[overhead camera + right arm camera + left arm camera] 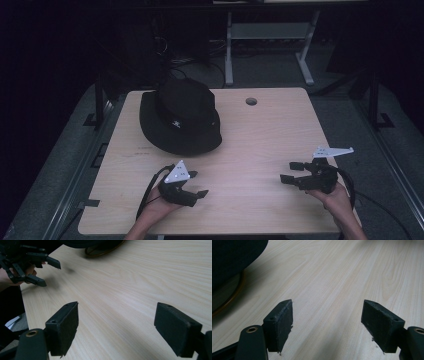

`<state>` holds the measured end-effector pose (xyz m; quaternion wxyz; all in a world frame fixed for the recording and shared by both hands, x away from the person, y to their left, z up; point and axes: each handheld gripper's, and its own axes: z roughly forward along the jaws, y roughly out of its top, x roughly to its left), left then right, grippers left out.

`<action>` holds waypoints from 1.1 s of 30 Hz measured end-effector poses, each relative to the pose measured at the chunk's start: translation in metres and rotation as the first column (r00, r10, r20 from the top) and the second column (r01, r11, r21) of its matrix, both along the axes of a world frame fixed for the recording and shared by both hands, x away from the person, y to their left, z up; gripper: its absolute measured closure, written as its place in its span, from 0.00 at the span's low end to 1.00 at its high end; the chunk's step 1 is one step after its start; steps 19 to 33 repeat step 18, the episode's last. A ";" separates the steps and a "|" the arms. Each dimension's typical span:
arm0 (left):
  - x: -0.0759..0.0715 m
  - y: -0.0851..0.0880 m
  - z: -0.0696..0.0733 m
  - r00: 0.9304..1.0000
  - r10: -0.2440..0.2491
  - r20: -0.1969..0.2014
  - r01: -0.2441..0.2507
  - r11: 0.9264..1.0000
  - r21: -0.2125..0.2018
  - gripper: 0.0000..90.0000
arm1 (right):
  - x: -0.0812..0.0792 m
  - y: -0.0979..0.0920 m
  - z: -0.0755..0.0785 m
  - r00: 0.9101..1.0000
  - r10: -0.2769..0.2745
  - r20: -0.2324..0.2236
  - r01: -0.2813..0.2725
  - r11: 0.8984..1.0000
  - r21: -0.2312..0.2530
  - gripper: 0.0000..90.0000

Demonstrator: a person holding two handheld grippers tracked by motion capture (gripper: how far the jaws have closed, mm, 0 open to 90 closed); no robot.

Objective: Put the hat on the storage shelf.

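The left claw [196, 184] hovers low over the near-left part of the bench [260, 135], held in the person's left hand [159, 204]; its jaws stand wide apart with nothing between them, and in the left gripper view bare pale wood shows through the gap. The grey three-cornered plate [178, 172] sits on top of it. Just ahead of this claw and a little to its left lies the black bucket hat [181, 116], crown up, brim spread flat on the wood, a small white mark on its front. In the left gripper view the brim's dark edge [235, 257] fills the upper left corner, near the claw but apart from it.

The right claw [292, 171] hangs over the near-right part of the bench in the person's right hand [336, 196], pointing inward toward the other claw. It too is released, jaws spread and empty. From its own view the left claw [51, 272] shows at the upper left, and the hat's brim [102, 247] lies well beyond it at the top edge. The hat is well apart from this claw.

Beyond the hat, near the far edge, a round cable hole [251, 101] pierces the bench.

As I judge it, the work on the hat has not begun: neither claw touches it, and reaching, gripping and whatever handling follows are all left to do
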<state>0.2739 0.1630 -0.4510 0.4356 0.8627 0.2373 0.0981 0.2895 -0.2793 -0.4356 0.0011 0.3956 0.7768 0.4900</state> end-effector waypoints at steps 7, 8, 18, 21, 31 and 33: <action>0.000 0.000 0.000 1.000 0.000 0.000 0.000 1.000 0.000 0.28 | -0.013 -0.003 -0.007 1.000 -0.011 0.002 0.011 1.000 0.006 0.21; 0.000 0.000 0.000 1.000 0.000 0.000 0.000 1.000 0.000 0.28 | -0.013 -0.003 -0.007 1.000 -0.011 0.002 0.011 1.000 0.006 0.21; 0.000 -0.002 -0.001 1.000 -0.004 0.000 0.004 1.000 0.005 0.28 | -0.051 -0.012 -0.022 0.996 -0.073 0.054 0.069 0.995 0.069 0.19; 0.000 -0.002 -0.001 1.000 -0.004 0.000 0.004 1.000 0.005 0.28 | -0.051 -0.012 -0.022 0.996 -0.073 0.054 0.069 0.995 0.069 0.19; 0.000 -0.002 -0.001 1.000 -0.004 0.000 0.004 1.000 0.005 0.28 | -0.051 -0.012 -0.022 0.996 -0.073 0.054 0.069 0.995 0.069 0.19; 0.000 -0.002 -0.001 1.000 -0.004 0.000 0.004 1.000 0.005 0.28 | -0.051 -0.012 -0.022 0.996 -0.073 0.054 0.069 0.995 0.069 0.19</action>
